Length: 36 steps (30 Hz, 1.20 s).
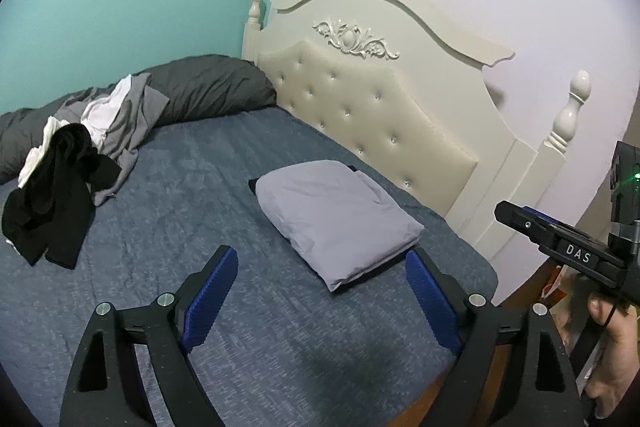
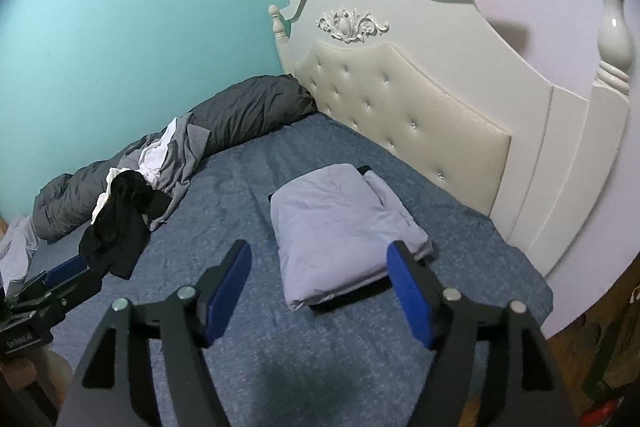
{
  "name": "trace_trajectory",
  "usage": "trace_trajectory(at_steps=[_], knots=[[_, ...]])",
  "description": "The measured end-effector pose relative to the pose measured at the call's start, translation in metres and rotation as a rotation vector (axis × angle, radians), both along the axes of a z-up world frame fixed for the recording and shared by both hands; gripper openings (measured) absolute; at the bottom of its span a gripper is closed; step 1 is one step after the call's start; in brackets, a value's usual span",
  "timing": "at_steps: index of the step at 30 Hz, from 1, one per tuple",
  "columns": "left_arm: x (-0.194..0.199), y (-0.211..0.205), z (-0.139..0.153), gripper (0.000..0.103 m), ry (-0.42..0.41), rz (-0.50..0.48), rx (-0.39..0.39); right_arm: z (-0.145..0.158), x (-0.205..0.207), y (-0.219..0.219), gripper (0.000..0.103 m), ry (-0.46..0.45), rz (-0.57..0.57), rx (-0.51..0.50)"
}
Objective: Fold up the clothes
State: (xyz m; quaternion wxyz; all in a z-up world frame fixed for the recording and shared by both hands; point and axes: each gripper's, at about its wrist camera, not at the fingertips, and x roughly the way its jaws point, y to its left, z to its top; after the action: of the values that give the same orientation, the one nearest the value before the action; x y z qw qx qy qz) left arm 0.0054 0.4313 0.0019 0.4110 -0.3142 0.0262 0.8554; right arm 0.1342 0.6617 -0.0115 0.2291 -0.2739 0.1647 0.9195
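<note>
Left wrist view: the left gripper [image 1: 320, 277] hangs with jaws wide apart and empty over the blue bedsheet [image 1: 224, 187]; a folded lavender garment [image 1: 336, 219] lies near the tufted headboard [image 1: 372, 107].

Right wrist view: the right gripper [image 2: 320, 275], jaws apart and empty, faces the same garment [image 2: 340, 227]; unfolded clothes [image 2: 136, 203] lie farther from the headboard [image 2: 404, 99].

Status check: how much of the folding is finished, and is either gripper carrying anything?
Done: one lavender garment lies folded on the blue bedspread, with something black under it. In hand: nothing; the left gripper and right gripper are both open and empty. Left: the unfolded pile of black, white and grey clothes by the teal wall.
</note>
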Motion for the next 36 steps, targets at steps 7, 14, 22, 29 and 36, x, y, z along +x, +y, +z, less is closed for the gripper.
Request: trace_trajectory(at_steps=[7,14,22,29,36], knots=[[0.016,-0.024,0.009,0.099,0.013,0.006,0.030,0.009,0.021,-0.026,0.089,0.019,-0.023,0.026],[0.033,-0.043,0.014,0.102,0.048,0.008,0.025,0.016,0.039,-0.047,0.096,0.054,-0.032,0.020],[0.047,-0.057,0.012,0.103,0.061,0.015,0.032,0.017,0.055,-0.070,0.101,0.066,-0.023,0.039],[0.058,-0.069,0.011,0.103,0.083,0.024,0.041,0.017,0.071,-0.089,0.102,0.085,-0.018,0.073],[0.066,-0.077,0.006,0.103,0.091,0.008,0.030,0.009,0.080,-0.106,0.102,0.096,-0.007,0.080]])
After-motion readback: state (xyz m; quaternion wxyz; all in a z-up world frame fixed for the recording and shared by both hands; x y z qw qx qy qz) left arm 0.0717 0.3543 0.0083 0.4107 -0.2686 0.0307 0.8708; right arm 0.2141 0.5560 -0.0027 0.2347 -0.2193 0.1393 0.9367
